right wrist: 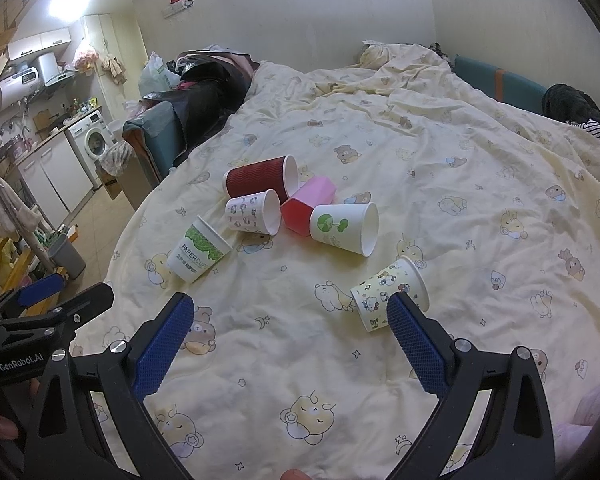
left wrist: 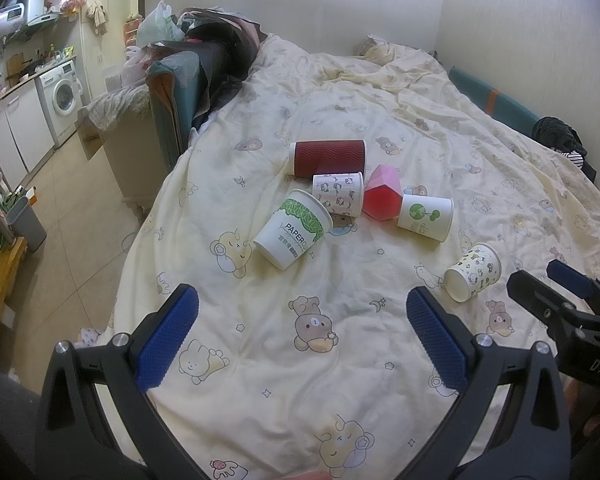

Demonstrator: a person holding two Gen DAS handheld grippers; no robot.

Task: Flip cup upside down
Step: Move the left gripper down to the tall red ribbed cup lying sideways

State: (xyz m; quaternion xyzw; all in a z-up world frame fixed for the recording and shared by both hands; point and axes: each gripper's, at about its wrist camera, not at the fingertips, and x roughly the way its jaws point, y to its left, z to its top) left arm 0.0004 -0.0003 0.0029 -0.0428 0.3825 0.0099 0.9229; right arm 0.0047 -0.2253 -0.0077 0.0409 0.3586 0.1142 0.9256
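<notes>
My left gripper (left wrist: 302,336) and right gripper (right wrist: 290,338) are both wide open and hold nothing. Six cups lie on their sides in the middle of the bed (left wrist: 380,360). The bear cup (right wrist: 388,294) is just beside my right finger.

Six cups (left wrist: 342,196) lying on bed (left wrist: 380,340); five clustered, sixth cup (left wrist: 473,272) apart, nearer right.

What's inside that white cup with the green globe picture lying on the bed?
Nothing visible: the globe cup lies on its side on the quilt, and the right view shows only a bare white inner wall. The deepest part near its base stays hidden by the viewing angle.
</notes>
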